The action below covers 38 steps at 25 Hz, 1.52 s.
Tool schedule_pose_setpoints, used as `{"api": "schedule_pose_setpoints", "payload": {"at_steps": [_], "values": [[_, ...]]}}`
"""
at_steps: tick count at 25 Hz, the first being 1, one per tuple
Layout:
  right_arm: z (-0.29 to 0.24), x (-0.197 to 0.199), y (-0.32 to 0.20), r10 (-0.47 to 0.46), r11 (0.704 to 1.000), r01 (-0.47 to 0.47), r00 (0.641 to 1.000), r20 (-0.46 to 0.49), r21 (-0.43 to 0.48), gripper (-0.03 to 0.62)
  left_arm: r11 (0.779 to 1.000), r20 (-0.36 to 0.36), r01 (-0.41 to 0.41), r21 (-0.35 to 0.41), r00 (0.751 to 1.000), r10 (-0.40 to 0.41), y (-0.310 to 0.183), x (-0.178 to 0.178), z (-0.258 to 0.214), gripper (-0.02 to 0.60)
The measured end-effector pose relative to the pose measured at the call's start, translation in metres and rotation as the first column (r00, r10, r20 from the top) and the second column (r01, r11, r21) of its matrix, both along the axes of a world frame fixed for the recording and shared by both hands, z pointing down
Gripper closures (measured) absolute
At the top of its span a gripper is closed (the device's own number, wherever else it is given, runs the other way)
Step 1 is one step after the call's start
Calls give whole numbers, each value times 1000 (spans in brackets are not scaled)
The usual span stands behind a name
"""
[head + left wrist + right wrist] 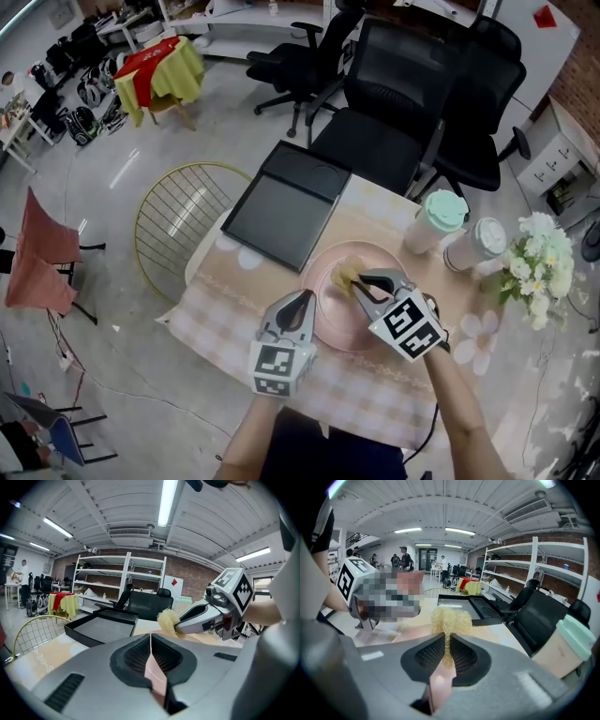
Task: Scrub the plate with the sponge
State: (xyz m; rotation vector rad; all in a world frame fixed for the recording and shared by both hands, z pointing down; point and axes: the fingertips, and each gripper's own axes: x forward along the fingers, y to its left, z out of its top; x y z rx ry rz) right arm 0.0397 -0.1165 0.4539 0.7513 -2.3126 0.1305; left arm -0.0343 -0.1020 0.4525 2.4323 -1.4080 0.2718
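The plate (339, 323) lies on the table (234, 300). The left gripper (302, 300) is clenched on the plate's left rim. The right gripper (361, 284) is clamped on the sponge (347, 274), which is over the plate's middle. A tray (281, 211) sits just beyond the plate, and two cups (438, 220) stand to its right.

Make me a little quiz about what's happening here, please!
1. True or false: the right hand-held gripper holds the sponge.
2. What colour is the plate? A) pink B) blue C) green
3. Fill in: the left hand-held gripper is clamped on the plate's ____.

Key: 1 true; 2 A; 3 rim.
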Motion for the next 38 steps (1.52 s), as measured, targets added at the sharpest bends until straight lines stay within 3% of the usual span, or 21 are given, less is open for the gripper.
{"api": "schedule_pose_setpoints", "payload": {"at_steps": [4,12,24,38], "values": [[19,-13,-11,-56,998,57,997,-58,11,562,1000,2,18,-5,1000,-18,-1,-1,10,568],[44,-24,-32,-79,996,83,987,-140,20,562,998,-5,57,-28,998,-57,4,-7,26,568],[58,-22,-59,-34,994,58,969,-245,92,562,998,7,59,-34,998,-59,6,-8,32,568],[65,-26,-65,-15,994,42,965,-261,98,562,997,33,55,-58,998,-53,9,-10,42,568]]}}
